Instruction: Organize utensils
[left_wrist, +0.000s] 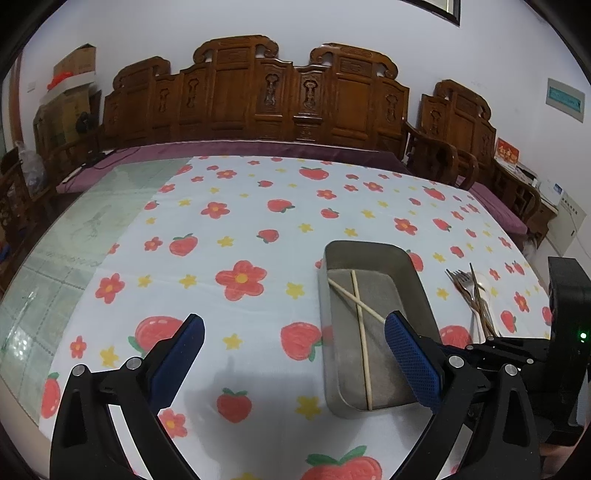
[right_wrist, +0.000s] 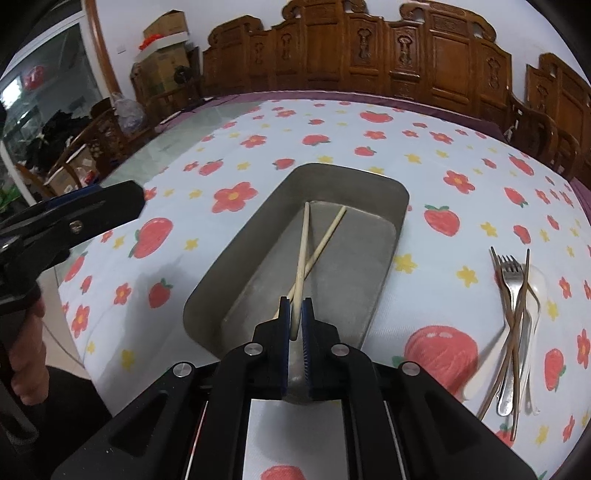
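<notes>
A grey metal tray (left_wrist: 369, 246) lies on the strawberry-print cloth, and two pale wooden chopsticks (left_wrist: 360, 314) rest crossed inside it. My left gripper (left_wrist: 293, 319) hovers wide open and empty above the cloth, its right finger over the tray's near end. In the right wrist view my right gripper (right_wrist: 295, 302) sits over the near end of the tray (right_wrist: 351, 171). Its jaws stand a narrow gap apart, and the end of one chopstick (right_wrist: 302, 254) shows between the pads with slim gaps on both sides.
A pile of metal forks, thin brown chopsticks and a white spoon (right_wrist: 517, 314) lies on the cloth right of the tray, also the pile (left_wrist: 476, 306). A hand (right_wrist: 26, 354) holds the left tool. Carved wooden chairs (left_wrist: 258, 96) line the table's far side.
</notes>
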